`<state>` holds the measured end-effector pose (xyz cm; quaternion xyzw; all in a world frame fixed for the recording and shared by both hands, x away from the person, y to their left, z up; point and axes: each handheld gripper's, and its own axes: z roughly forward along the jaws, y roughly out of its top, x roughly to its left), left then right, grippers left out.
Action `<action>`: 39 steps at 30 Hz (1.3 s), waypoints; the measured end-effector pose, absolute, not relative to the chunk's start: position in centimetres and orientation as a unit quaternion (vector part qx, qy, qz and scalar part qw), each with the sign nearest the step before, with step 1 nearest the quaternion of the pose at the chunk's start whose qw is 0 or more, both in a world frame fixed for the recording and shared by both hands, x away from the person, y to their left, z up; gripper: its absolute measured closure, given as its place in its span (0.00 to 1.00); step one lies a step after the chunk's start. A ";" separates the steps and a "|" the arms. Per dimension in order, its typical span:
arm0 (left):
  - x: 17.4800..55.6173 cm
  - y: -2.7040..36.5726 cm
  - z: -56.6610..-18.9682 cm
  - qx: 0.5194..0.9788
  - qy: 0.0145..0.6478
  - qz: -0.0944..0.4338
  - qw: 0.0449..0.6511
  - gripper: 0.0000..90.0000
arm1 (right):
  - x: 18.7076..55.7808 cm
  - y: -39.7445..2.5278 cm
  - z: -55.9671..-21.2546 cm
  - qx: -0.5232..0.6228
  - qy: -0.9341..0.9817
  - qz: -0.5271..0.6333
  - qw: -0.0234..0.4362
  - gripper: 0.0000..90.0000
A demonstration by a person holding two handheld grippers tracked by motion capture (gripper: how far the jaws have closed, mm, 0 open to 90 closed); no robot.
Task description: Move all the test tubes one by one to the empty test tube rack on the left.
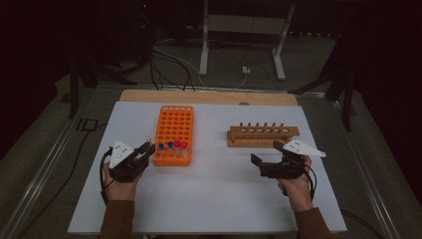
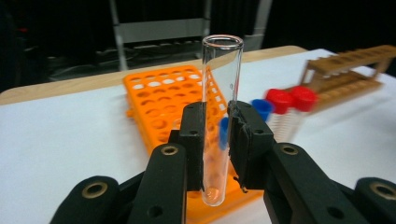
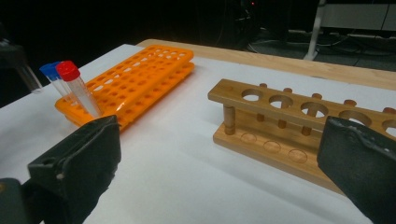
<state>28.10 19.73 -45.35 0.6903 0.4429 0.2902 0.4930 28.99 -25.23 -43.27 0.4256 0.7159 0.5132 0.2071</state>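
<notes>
While the left gripper [image 2: 217, 140] has its fingers [image 2: 194, 140] clamped on a clear glass test tube [image 2: 220, 93], held upright with its open mouth on top and its rounded bottom hanging just below the pads, the right gripper [image 1: 268, 158] waits with its fingers spread wide and nothing between them. In the high view the left gripper [image 1: 142, 153] sits at the near left corner of the orange tube rack [image 1: 173, 130], whose front row carries capped tubes, two blue caps [image 1: 165, 145] and two red caps [image 1: 180, 144]. The wooden test tube rack [image 1: 263, 135] stands well apart to the right on the white counter [image 1: 214, 199], just beyond the right gripper, and its top holes look empty. The step in hand seems to be carrying the glass tube, most likely toward one of the two racks; which one I cannot say for sure, since the tube's bottom is blurred against the orange rack in the left gripper view. The next move calls for keeping the tube vertical, bringing its bottom squarely over a free hole, and lowering it straight before letting go, with a grip light enough not to crack the glass. The free right gripper could steady the chosen rack.
</notes>
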 end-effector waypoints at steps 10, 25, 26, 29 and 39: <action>29.8 18.9 -48.1 0.699 0.460 0.293 0.463 0.85 | 28.9 -25.6 -43.2 0.432 0.711 0.514 0.209 0.00; 29.8 19.3 -49.4 0.714 0.499 0.248 0.425 0.66 | 27.1 -26.9 -45.2 0.436 0.717 0.497 0.221 0.00; 29.5 19.8 -49.0 0.706 0.501 0.247 0.436 0.63 | 26.9 -27.1 -45.4 0.434 0.717 0.497 0.225 0.00; 28.0 21.0 -47.6 0.689 0.496 0.258 0.462 0.49 | 26.5 -27.7 -45.9 0.433 0.712 0.500 0.235 0.00; 23.7 23.0 -45.5 0.660 0.481 0.291 0.499 0.02 | 25.3 -29.2 -46.6 0.428 0.693 0.519 0.262 0.00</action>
